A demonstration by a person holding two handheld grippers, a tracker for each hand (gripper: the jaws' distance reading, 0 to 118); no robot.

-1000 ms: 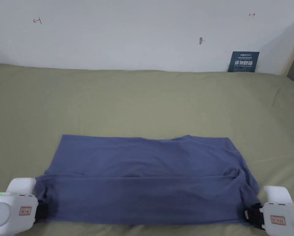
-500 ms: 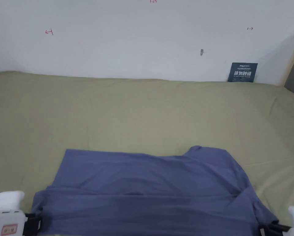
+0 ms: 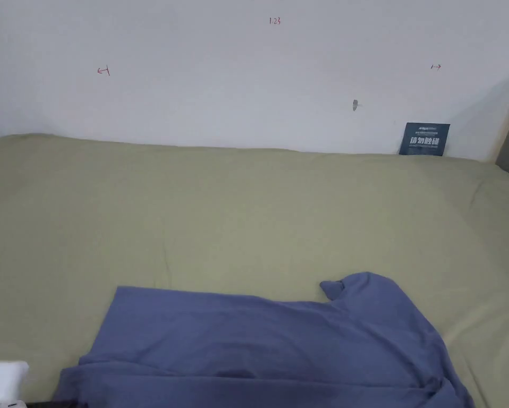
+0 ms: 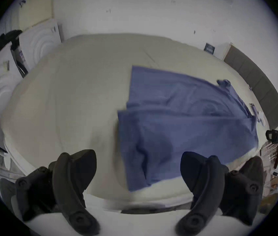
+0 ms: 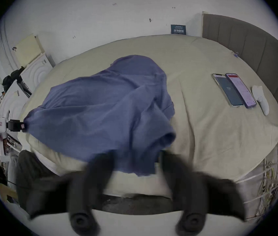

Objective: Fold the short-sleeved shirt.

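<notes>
Your left claw (image 4: pixel 136 156) is released, its jaws spread wide with nothing pressed between them. It sits low at the near edge of the bed (image 3: pixel 248 212). In the right gripper view it lies just beside the near left corner of the short-sleeved shirt (image 3: pixel 269 345), though you cannot tell whether it touches. Your right claw (image 5: pixel 134 161) is blurred, but its jaws also stand well apart, released, with the shirt's near right edge drooping over the bed edge beyond them. The blue shirt lies on the olive bed, partly folded lengthwise and rumpled at its right end. Farther right on the bed, two phones (image 5: pixel 233 91) lie side by side.
</notes>
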